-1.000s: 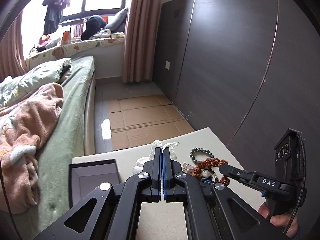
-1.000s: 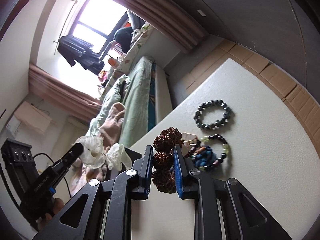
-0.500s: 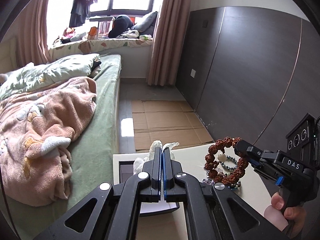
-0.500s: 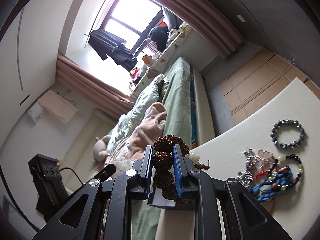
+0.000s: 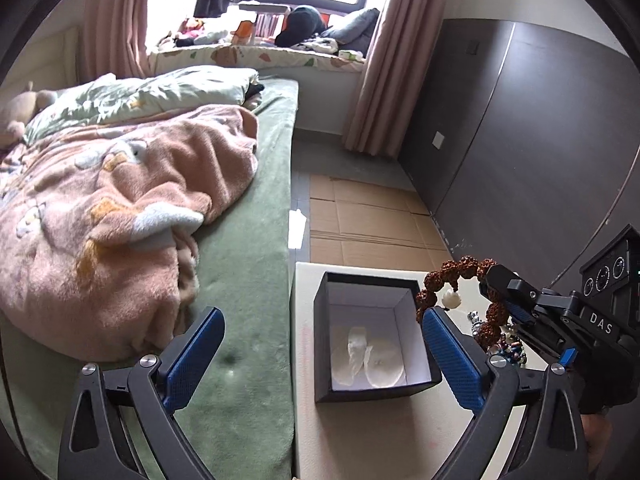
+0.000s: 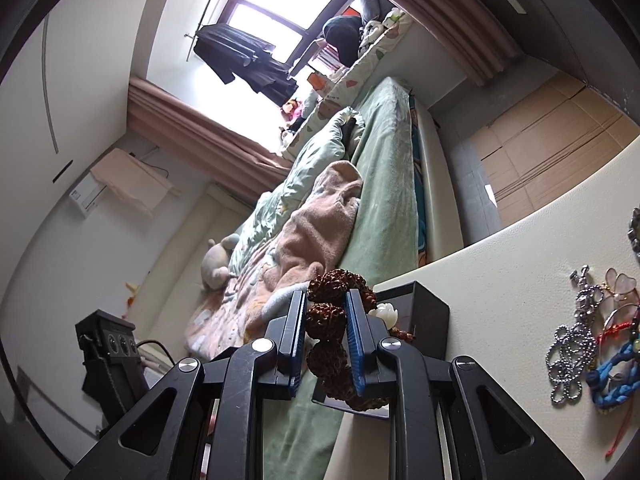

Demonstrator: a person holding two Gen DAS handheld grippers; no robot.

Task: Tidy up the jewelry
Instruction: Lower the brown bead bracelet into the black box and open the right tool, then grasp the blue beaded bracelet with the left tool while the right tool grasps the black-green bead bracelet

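A black open box [image 5: 372, 344] with a white lining stands on the cream table [image 5: 360, 432]; a clear plastic piece [image 5: 366, 356] lies inside it. My left gripper [image 5: 320, 344] is open wide and empty, its jaws either side of the box. My right gripper [image 6: 326, 320] is shut on a brown rough-bead bracelet [image 6: 326, 316] with a white flower bead. In the left wrist view that bracelet [image 5: 452, 276] hangs above the box's right rim. The box also shows in the right wrist view [image 6: 424, 316].
More jewelry lies on the table at the right: a silver chain [image 6: 568, 352], a blue braided bracelet [image 6: 612, 372] and a pink glass heart [image 6: 620, 284]. A green bed with a pink blanket [image 5: 120, 216] borders the table's left edge.
My left gripper has opened and let the clear plastic piece fall into the box. My right gripper lifted the brown bracelet off the table and carried it left over the box.
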